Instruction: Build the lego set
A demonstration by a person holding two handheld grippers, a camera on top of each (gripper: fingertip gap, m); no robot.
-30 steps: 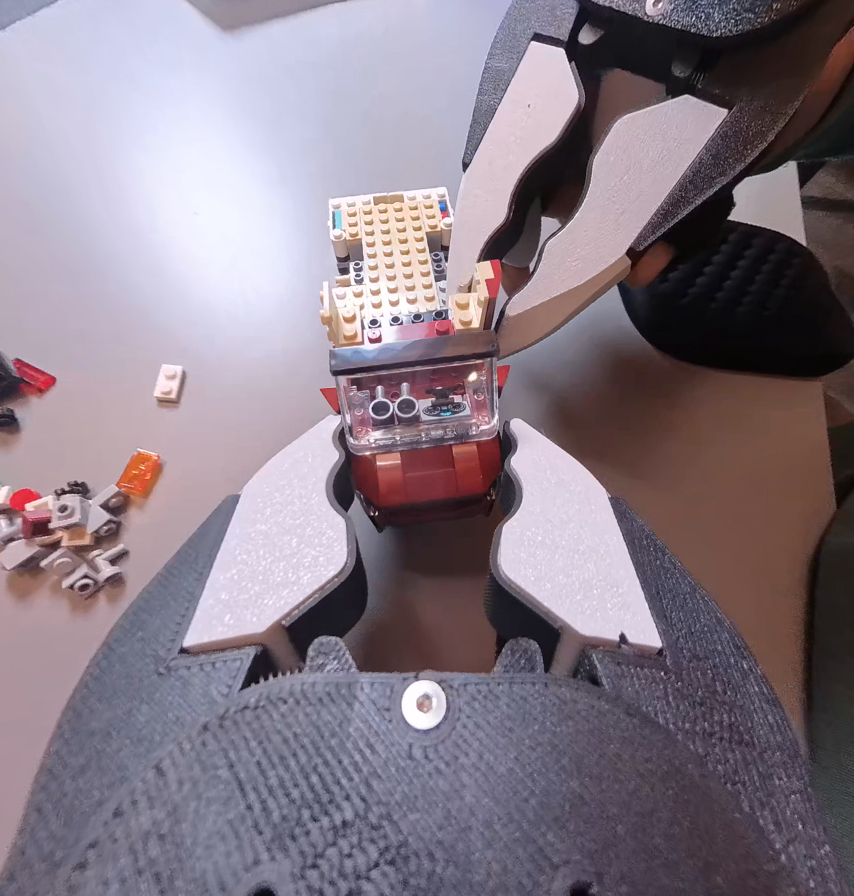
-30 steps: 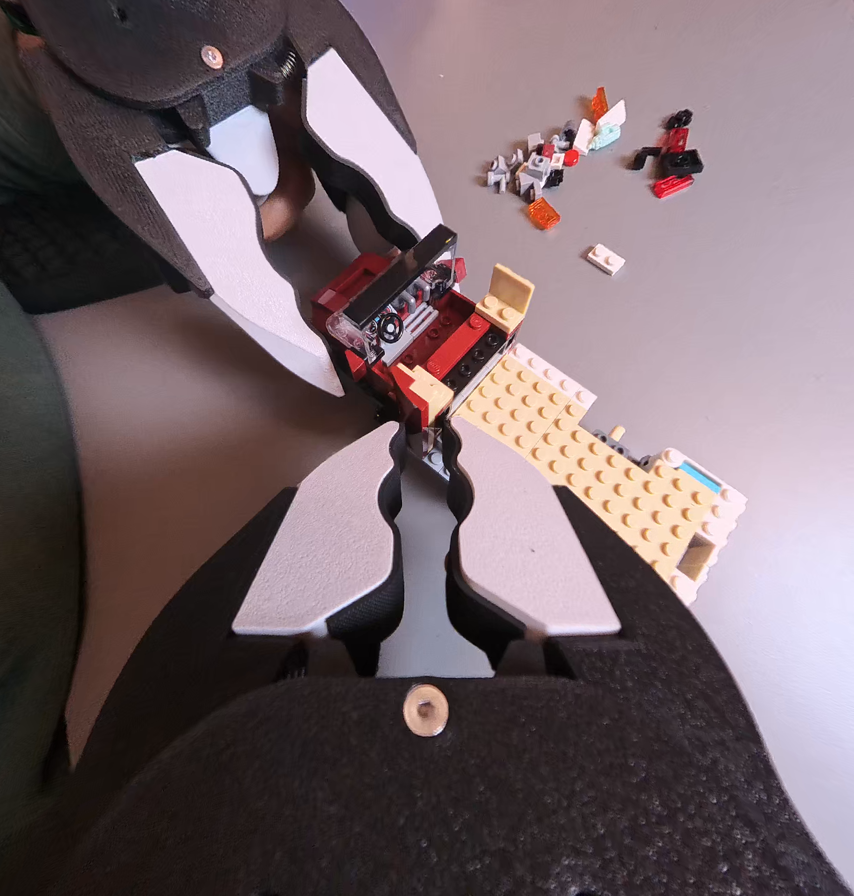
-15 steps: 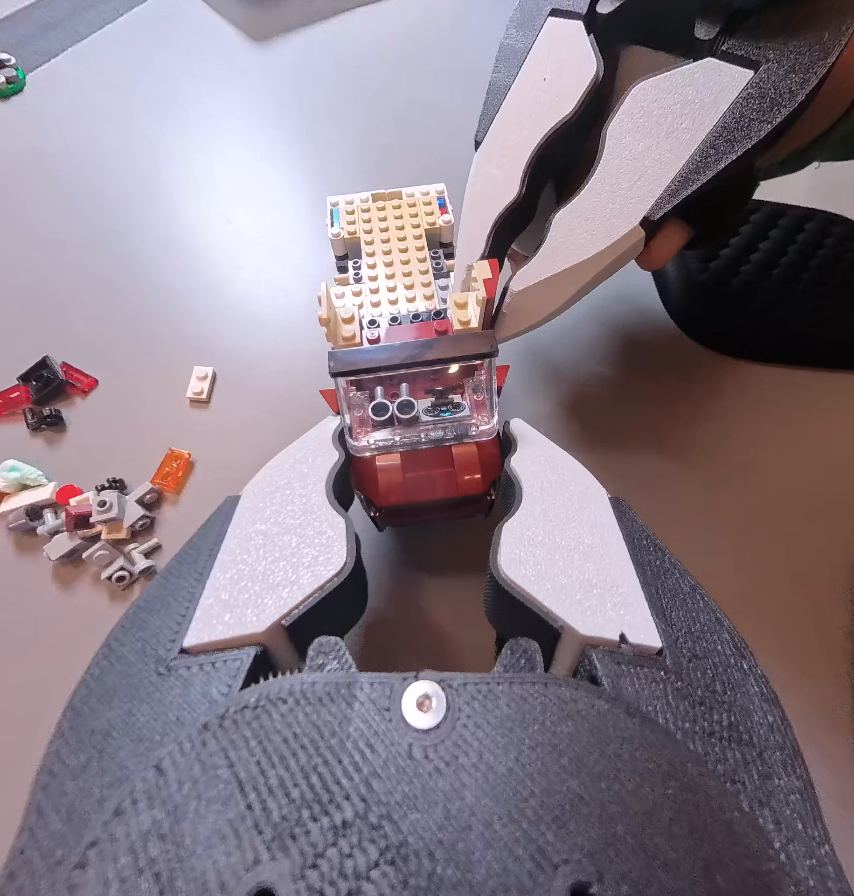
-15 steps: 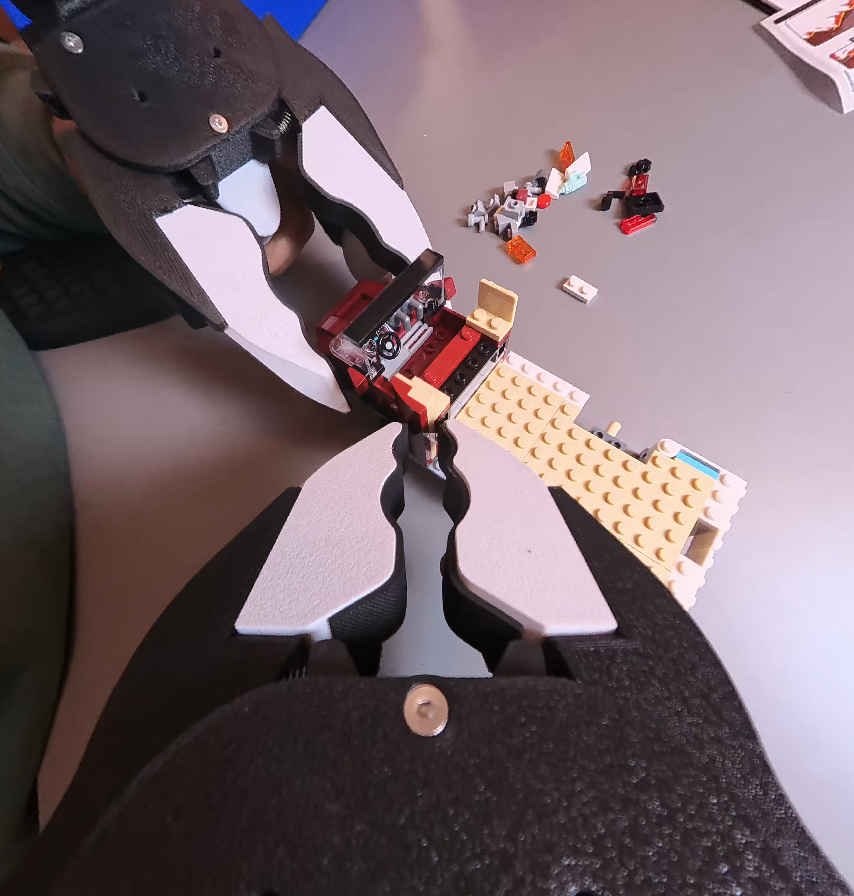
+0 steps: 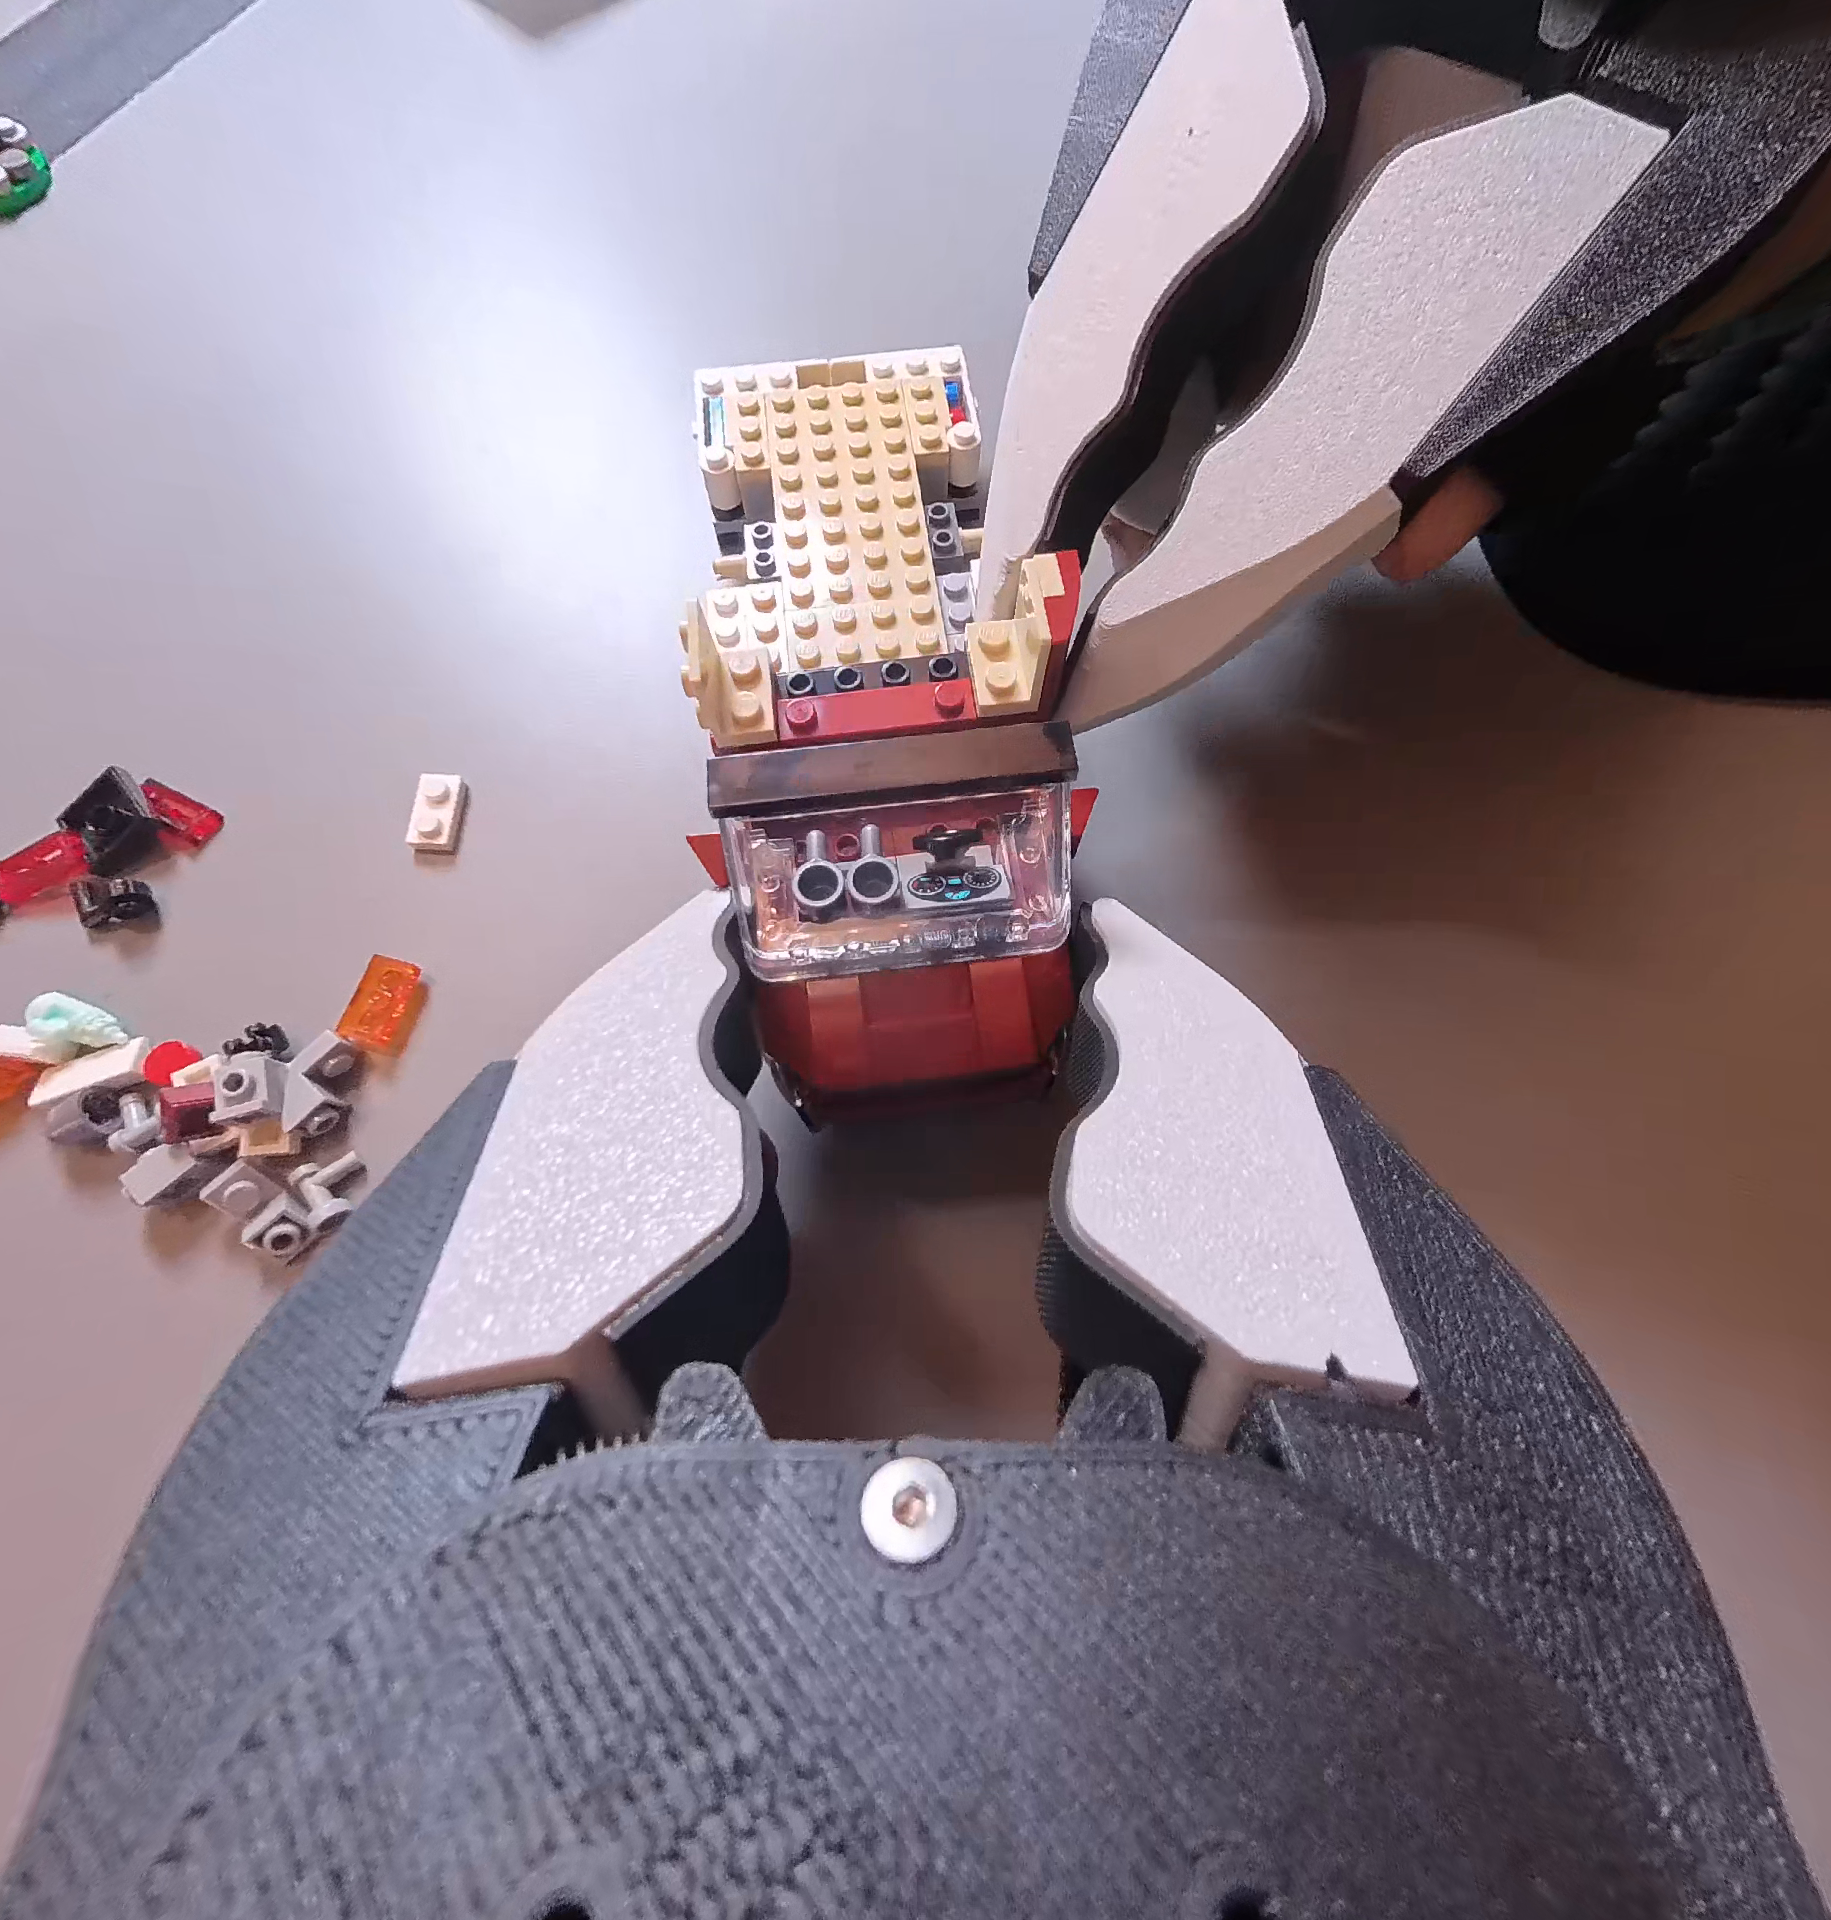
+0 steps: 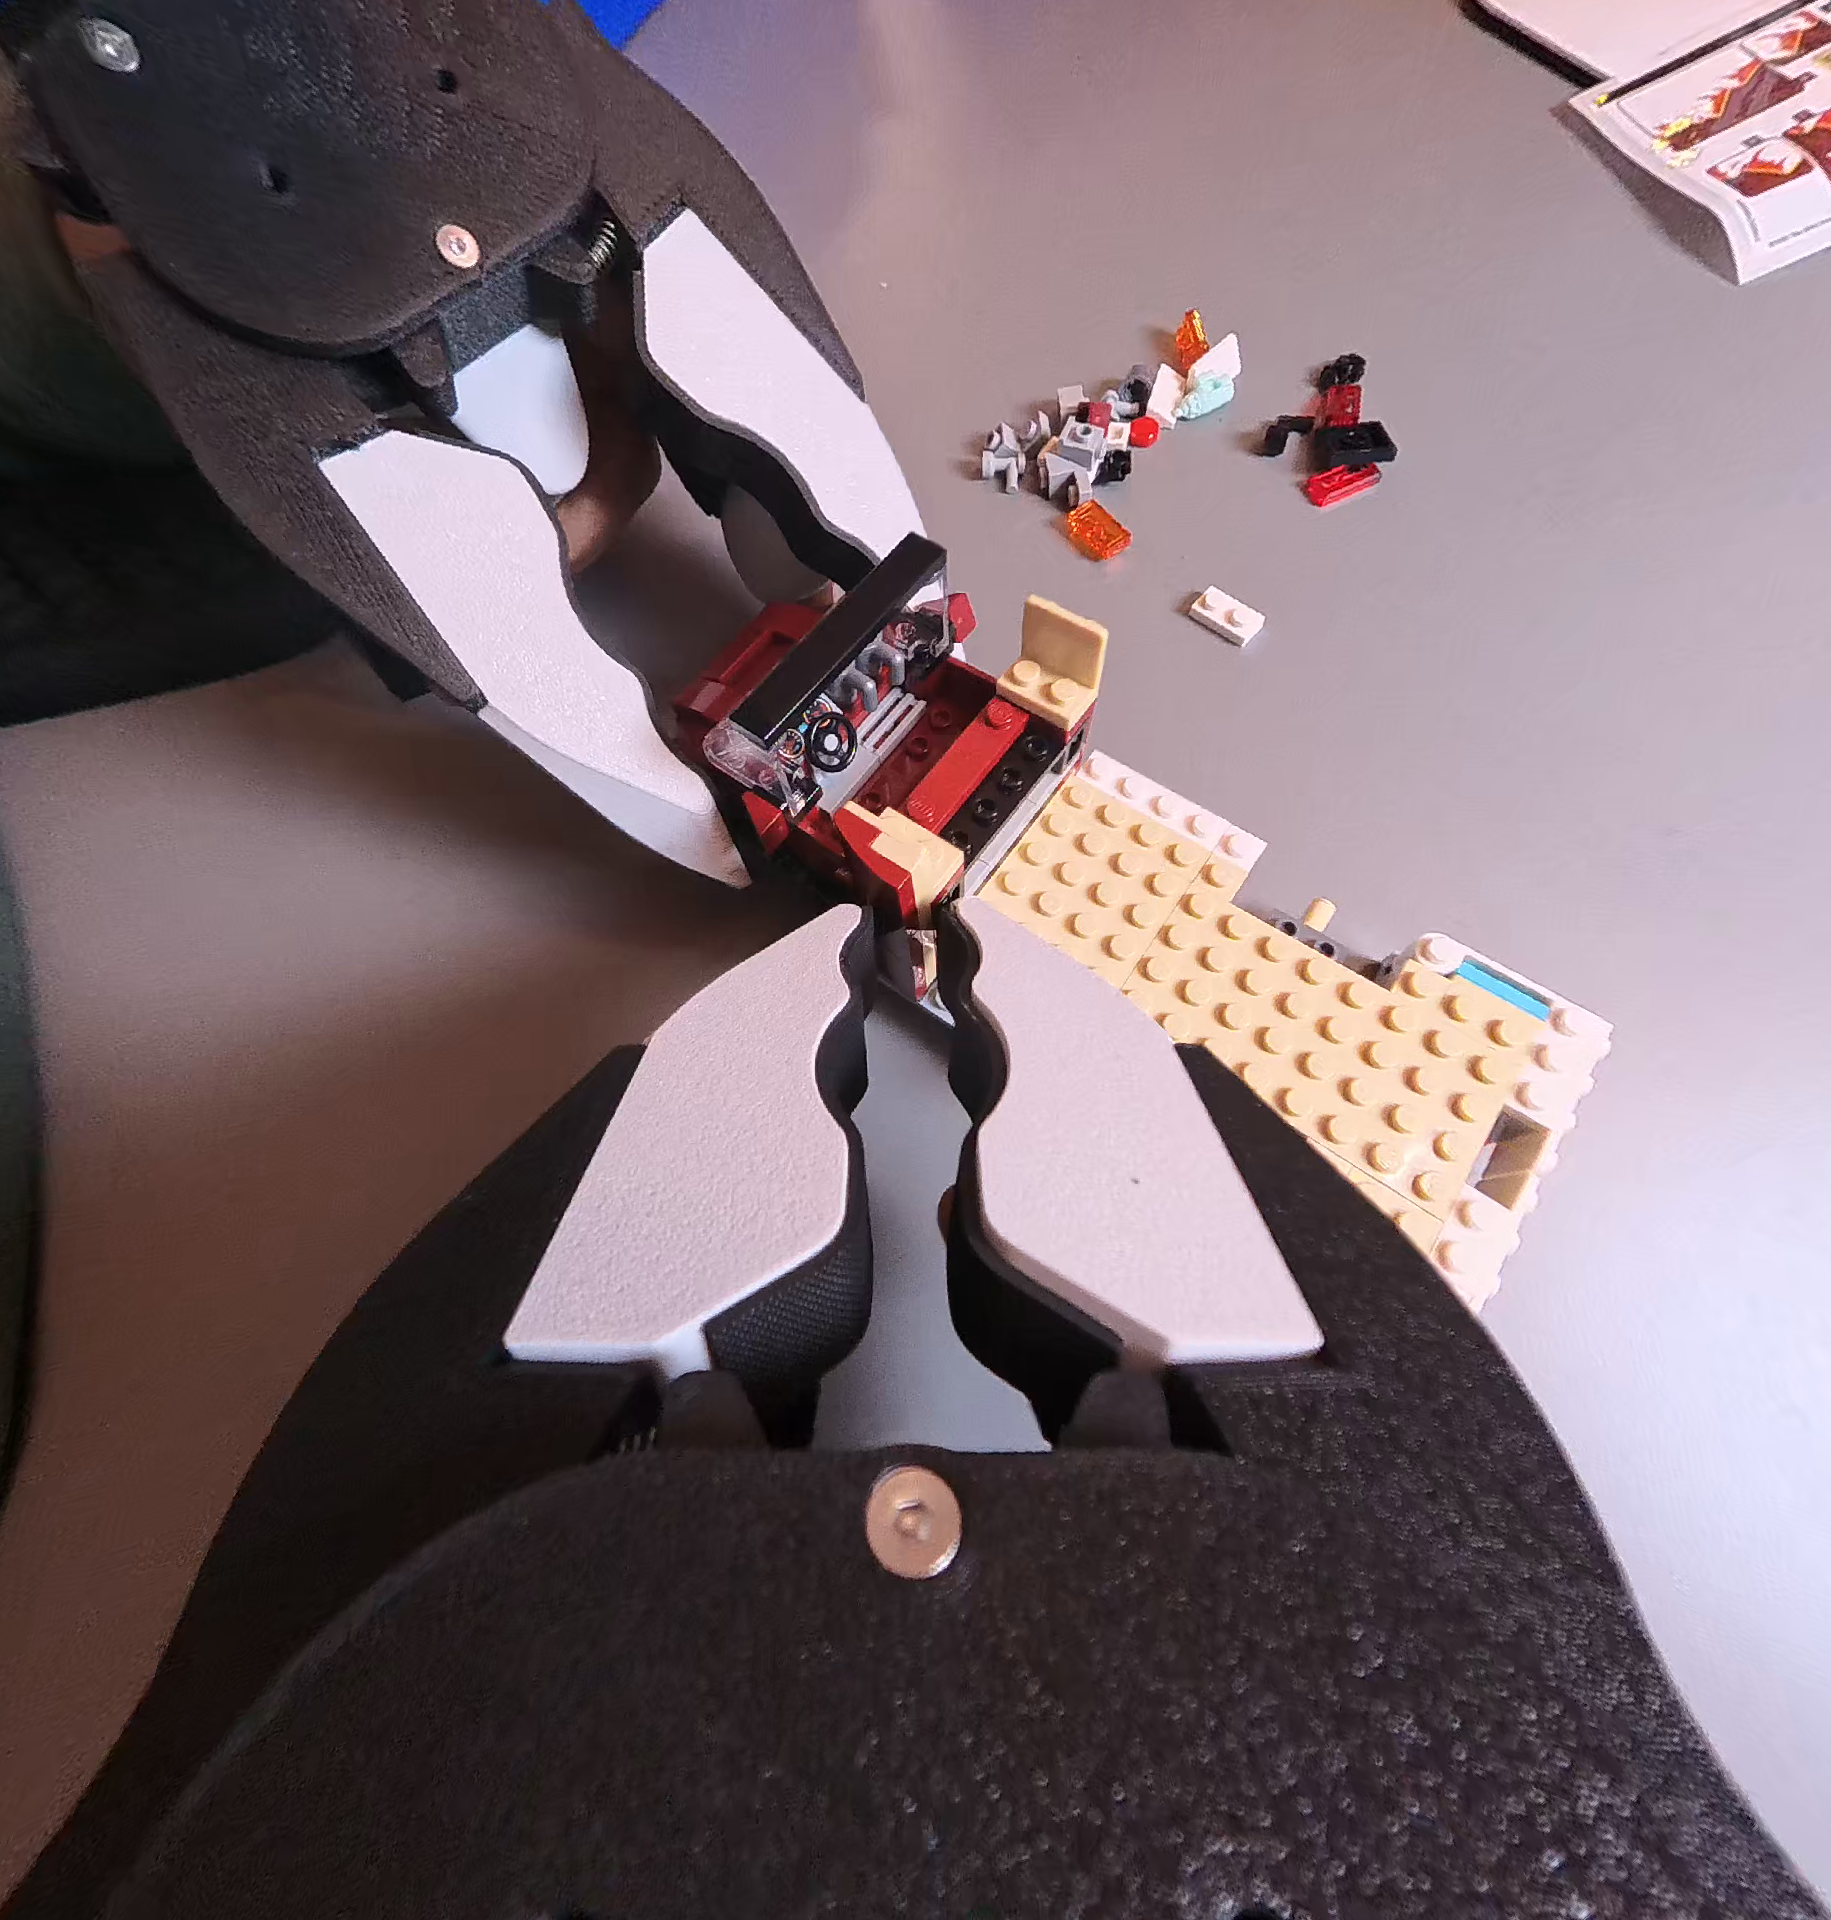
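A lego vehicle (image 5: 890, 665) has a dark red cab, a clear windscreen and a tan studded deck with white edging; it also shows in the right wrist view (image 6: 1202, 987). My left gripper (image 5: 906, 966) is shut on the dark red front of the cab, one finger on each side. It shows at the upper left of the right wrist view (image 6: 745, 769). My right gripper (image 6: 906, 930) is nearly closed, pinching a small part at the cab's side, under the tan and red door piece. It comes in from the upper right in the left wrist view (image 5: 1046, 634).
A pile of small grey, red and white parts (image 5: 215, 1122) (image 6: 1098, 436) lies on the grey table, with an orange clear tile (image 5: 383, 1003), a white two-stud plate (image 5: 438, 814) (image 6: 1226, 615) and black and red pieces (image 5: 100, 842) (image 6: 1332, 447). An instruction booklet (image 6: 1742, 156) lies far right. Tip to tip, the grippers are about 4 cm apart. The right gripper is farther from the orange clear tile (image 5: 383, 1003), some 12 cm, than the left, some 7 cm. Seen from the right wrist view (image 6: 1094, 533) as well.
Both grippers and the vehicle have shifted together over the table. More of the table, the loose parts and the booklet have come into view. Neither grip has changed.
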